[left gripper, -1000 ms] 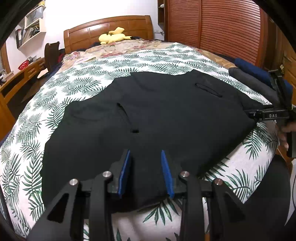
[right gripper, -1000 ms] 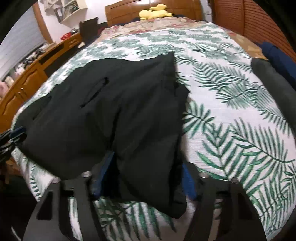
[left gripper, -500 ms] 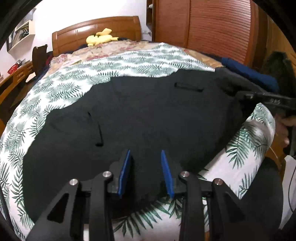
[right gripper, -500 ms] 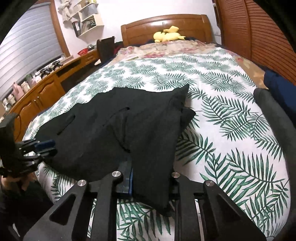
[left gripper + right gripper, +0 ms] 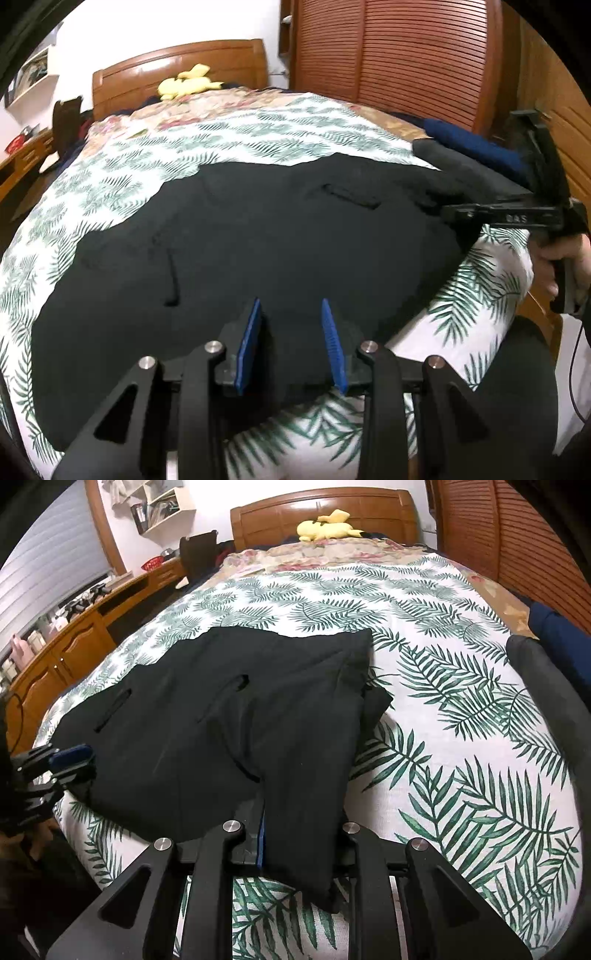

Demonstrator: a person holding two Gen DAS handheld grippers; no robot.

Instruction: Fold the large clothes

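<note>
A large black garment (image 5: 258, 236) lies spread on the bed near its foot, pockets showing; it also shows in the right wrist view (image 5: 221, 720). My left gripper (image 5: 291, 332) is open, its blue pads over the garment's near edge. It shows in the right wrist view (image 5: 62, 764) at the garment's left corner. My right gripper (image 5: 299, 834) is shut on the garment's near right corner, with cloth draped over its fingers. It shows in the left wrist view (image 5: 454, 214) at the garment's right end.
The bed has a white leaf-print cover (image 5: 461, 701). Folded grey (image 5: 546, 686) and blue clothes (image 5: 476, 147) lie along the right edge. A yellow plush (image 5: 325, 528) sits by the wooden headboard. A wooden desk (image 5: 66, 646) stands on the left, a wardrobe (image 5: 424, 62) on the right.
The right gripper has closed on the garment's corner and pulled back and up a little. The left gripper stays open at the near edge; its view shifted slightly.
</note>
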